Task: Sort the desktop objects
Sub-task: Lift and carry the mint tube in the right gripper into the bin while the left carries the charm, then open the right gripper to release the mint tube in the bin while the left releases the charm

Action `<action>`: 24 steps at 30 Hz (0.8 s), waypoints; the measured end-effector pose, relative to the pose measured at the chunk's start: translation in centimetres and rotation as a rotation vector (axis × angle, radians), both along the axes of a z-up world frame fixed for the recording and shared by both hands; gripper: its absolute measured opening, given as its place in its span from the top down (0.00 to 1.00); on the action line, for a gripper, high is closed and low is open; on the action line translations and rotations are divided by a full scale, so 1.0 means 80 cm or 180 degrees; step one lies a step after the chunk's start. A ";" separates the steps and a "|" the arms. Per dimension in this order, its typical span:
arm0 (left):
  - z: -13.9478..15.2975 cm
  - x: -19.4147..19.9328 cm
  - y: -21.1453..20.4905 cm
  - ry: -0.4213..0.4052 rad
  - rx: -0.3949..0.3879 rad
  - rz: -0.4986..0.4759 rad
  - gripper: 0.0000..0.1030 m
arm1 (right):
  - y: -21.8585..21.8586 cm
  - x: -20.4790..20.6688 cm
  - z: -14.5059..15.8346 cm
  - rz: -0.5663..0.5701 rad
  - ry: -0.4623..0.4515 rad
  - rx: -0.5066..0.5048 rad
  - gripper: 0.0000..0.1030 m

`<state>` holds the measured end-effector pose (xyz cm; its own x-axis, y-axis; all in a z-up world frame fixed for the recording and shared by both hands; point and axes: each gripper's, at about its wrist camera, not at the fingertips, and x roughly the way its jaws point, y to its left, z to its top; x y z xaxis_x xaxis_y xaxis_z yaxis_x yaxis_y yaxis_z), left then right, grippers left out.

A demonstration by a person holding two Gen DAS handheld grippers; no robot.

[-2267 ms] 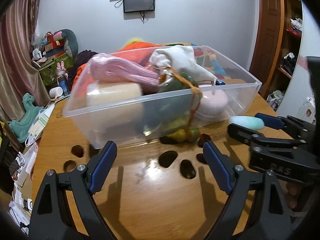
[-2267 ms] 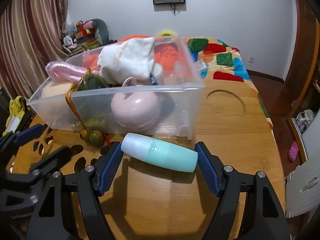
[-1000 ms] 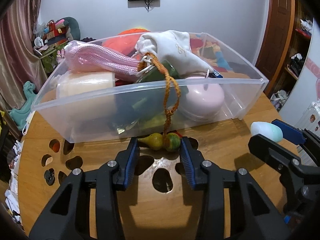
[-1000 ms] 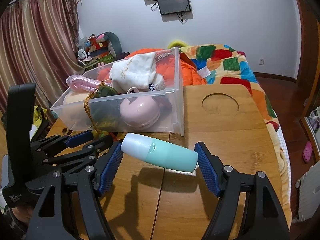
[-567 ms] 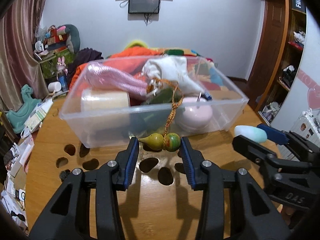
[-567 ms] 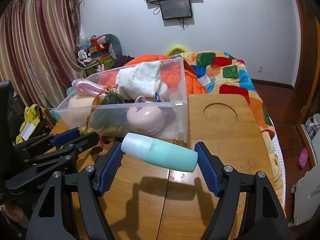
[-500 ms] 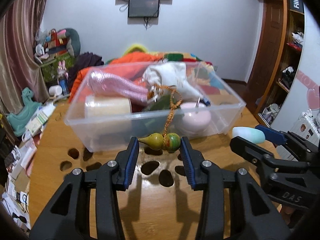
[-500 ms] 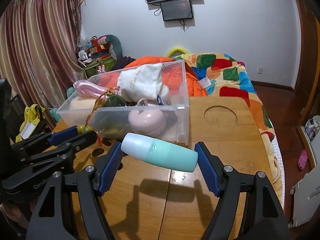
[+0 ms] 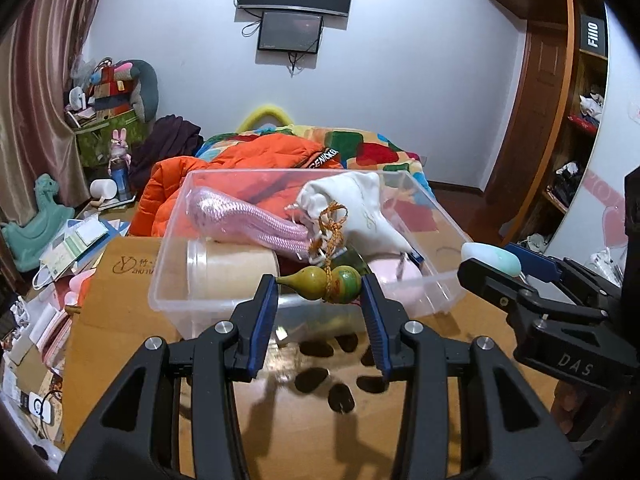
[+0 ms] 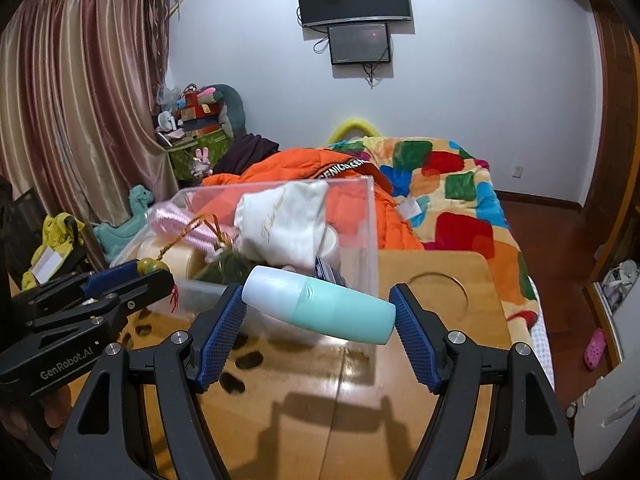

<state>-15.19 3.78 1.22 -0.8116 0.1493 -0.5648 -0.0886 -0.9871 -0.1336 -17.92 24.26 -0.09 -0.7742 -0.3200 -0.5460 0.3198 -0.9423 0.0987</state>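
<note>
Here the left gripper [image 9: 320,300] pinches a small gourd [image 9: 324,279] above the near wall of the clear bin [image 9: 168,280]; its cord [image 9: 332,232] runs back into the bin. The right gripper [image 10: 318,332] clamps a teal bottle [image 10: 320,308] crosswise above the table [image 10: 440,280]. The bottle hides part of the bin; a pink case [image 9: 394,272] inside is half covered.

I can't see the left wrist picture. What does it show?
The left claw grips a small gourd toy above a clear box full of stuff on a wooden table. At right, the other claw holds a mint bottle.
</note>
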 end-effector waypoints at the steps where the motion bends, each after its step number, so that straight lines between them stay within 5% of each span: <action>1: -0.001 -0.003 -0.001 -0.0003 -0.0009 0.0018 0.59 | -0.003 -0.005 0.001 0.0019 0.0001 0.0011 0.31; 24: -0.016 -0.041 -0.016 -0.0138 -0.0024 0.0049 0.58 | -0.043 -0.054 -0.022 0.0193 -0.0168 0.0155 0.31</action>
<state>-18.47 2.48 -0.03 -0.7886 0.1325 -0.6005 -0.0677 -0.9893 -0.1294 -22.23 20.84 -1.88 -0.7240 -0.3376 -0.6015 0.3720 -0.9255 0.0716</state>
